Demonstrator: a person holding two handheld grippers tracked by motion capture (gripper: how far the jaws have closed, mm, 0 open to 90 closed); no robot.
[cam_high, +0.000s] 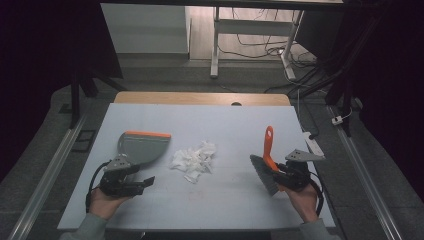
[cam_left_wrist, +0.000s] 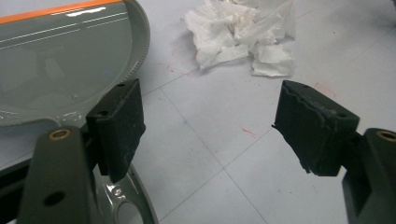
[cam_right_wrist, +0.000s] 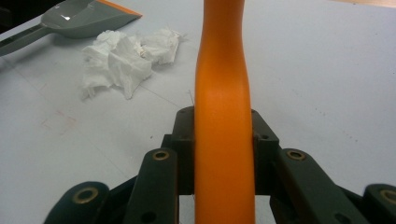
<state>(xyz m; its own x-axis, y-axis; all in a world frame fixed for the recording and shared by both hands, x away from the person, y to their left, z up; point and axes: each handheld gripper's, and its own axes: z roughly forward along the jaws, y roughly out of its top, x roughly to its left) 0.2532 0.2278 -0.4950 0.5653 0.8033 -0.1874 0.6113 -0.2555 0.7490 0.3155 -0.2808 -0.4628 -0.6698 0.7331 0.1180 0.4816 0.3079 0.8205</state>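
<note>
**Brush in hand, dustpan waiting**

My right tongs (cam_right_wrist: 223, 140) are clamped on the orange handle of the brush (cam_high: 267, 162), bristles toward the desk (cam_high: 225, 125). My left tongs (cam_left_wrist: 210, 126) stand apart, gripping nothing, just beside the grey dustpan (cam_high: 142, 146). The crumpled paper scraps (cam_high: 195, 159) lie between dustpan and brush.

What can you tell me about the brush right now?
The brush has a smooth orange handle, plastic by the look of it, and a dark grey bristle head. The right gripper is shut on the handle, pads pressing both its sides. In the high view the handle points away from the person, with the bristles at the near end, low over the table right of the tissue pile; whether they touch it is unclear.
</note>
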